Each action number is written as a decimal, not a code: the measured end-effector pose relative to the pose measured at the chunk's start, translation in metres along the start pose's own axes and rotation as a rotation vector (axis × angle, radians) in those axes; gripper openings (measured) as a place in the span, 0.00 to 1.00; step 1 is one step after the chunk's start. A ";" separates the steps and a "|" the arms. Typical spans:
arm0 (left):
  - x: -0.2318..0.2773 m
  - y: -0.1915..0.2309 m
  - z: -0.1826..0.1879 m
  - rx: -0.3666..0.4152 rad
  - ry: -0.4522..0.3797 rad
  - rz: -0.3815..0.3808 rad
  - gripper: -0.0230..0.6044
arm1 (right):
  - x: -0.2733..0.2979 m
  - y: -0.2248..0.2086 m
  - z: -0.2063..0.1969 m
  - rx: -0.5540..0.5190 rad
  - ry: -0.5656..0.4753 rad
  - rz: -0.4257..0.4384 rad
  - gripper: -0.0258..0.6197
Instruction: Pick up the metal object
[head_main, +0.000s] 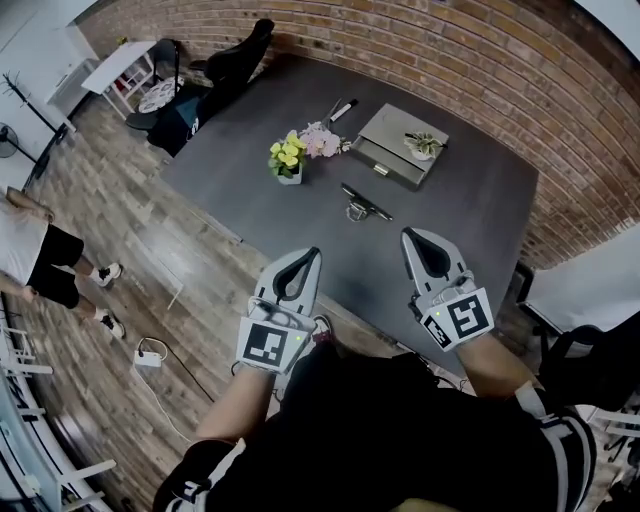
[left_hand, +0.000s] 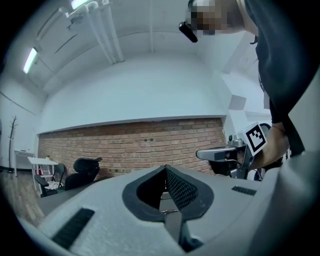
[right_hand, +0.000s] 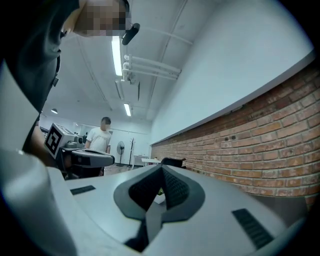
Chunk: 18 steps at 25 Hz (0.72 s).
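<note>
The metal object (head_main: 365, 207), a thin dark bar with a shiny metal loop at one end, lies on the dark grey table (head_main: 470, 210) near its middle. Both grippers hover level over the table's near edge, short of the object. My left gripper (head_main: 310, 254) sits to the near left of it, jaws together and empty. My right gripper (head_main: 412, 236) sits to its near right, also shut with nothing in it. In the left gripper view the jaws (left_hand: 165, 168) meet at the tip. The right gripper's jaws (right_hand: 161, 167) meet the same way.
A white pot of yellow flowers (head_main: 287, 158) and pink flowers (head_main: 322, 140) stand beyond the object. A grey box (head_main: 392, 150) with a small plant (head_main: 424, 145) is at the back. Brick wall (head_main: 480, 70) behind; black chairs (head_main: 235, 60) far left; a person (head_main: 40, 260) stands left.
</note>
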<state>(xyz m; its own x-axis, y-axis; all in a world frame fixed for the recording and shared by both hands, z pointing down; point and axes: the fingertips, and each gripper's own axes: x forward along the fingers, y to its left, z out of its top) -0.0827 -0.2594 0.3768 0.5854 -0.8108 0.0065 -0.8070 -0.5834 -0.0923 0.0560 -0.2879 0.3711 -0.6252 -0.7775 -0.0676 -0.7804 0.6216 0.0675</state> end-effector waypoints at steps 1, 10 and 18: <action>0.005 0.010 -0.001 0.001 0.000 -0.013 0.05 | 0.010 0.000 -0.003 -0.001 0.009 -0.010 0.03; 0.036 0.079 -0.012 -0.029 0.007 -0.086 0.05 | 0.080 0.001 -0.018 -0.014 0.058 -0.056 0.03; 0.054 0.108 -0.018 -0.032 0.004 -0.123 0.05 | 0.111 -0.005 -0.030 -0.011 0.086 -0.083 0.03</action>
<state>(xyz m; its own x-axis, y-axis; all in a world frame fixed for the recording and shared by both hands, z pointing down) -0.1392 -0.3670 0.3851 0.6796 -0.7333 0.0195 -0.7314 -0.6794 -0.0583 -0.0090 -0.3797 0.3931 -0.5550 -0.8318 0.0120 -0.8289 0.5542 0.0760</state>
